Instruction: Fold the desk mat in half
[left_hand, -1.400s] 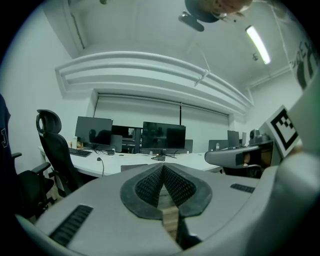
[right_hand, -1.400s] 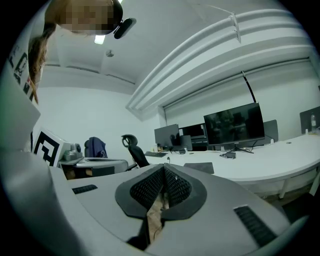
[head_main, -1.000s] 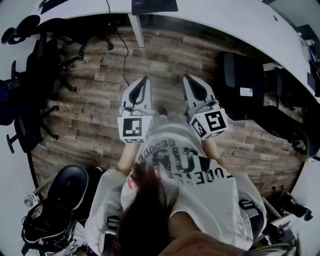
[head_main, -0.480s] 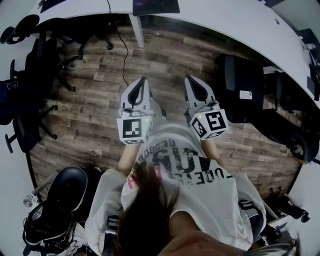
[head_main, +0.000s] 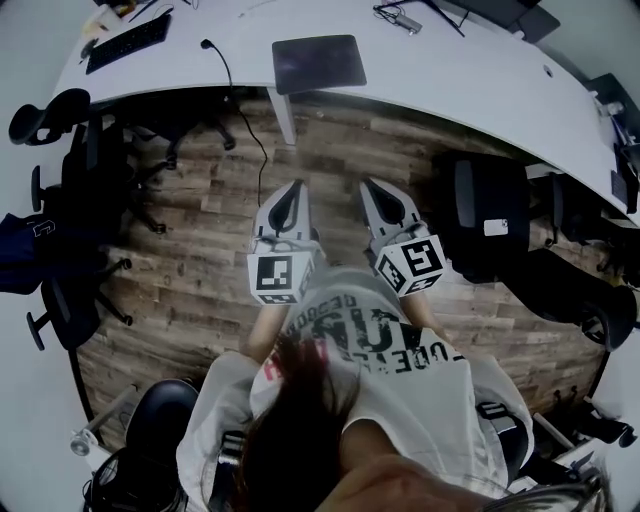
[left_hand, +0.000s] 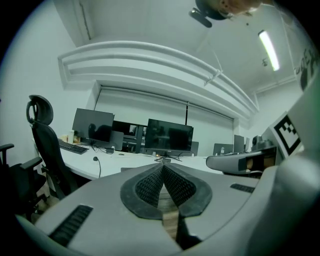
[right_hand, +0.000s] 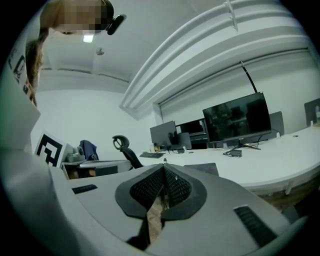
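A dark desk mat (head_main: 319, 62) lies flat on the white curved desk (head_main: 480, 70), near its front edge and straight ahead of me. My left gripper (head_main: 291, 187) and right gripper (head_main: 371, 185) hang side by side over the wooden floor, short of the desk, tips pointing toward it. Both are shut with nothing between the jaws. In the left gripper view the left gripper (left_hand: 163, 166) has its pads pressed together. The right gripper view shows the right gripper (right_hand: 163, 167) likewise, with the mat (right_hand: 202, 168) just beyond its tips.
A desk leg (head_main: 281, 104) stands below the mat, with a cable (head_main: 240, 95) hanging to its left. Black office chairs (head_main: 70, 250) crowd the left side and another chair (head_main: 480, 200) stands at the right. Monitors (left_hand: 169, 136) and a keyboard (head_main: 127, 40) sit on the desk.
The view has shifted forward so more of the desk and the whole mat show. Both grippers have moved a little closer to the desk and stay shut.
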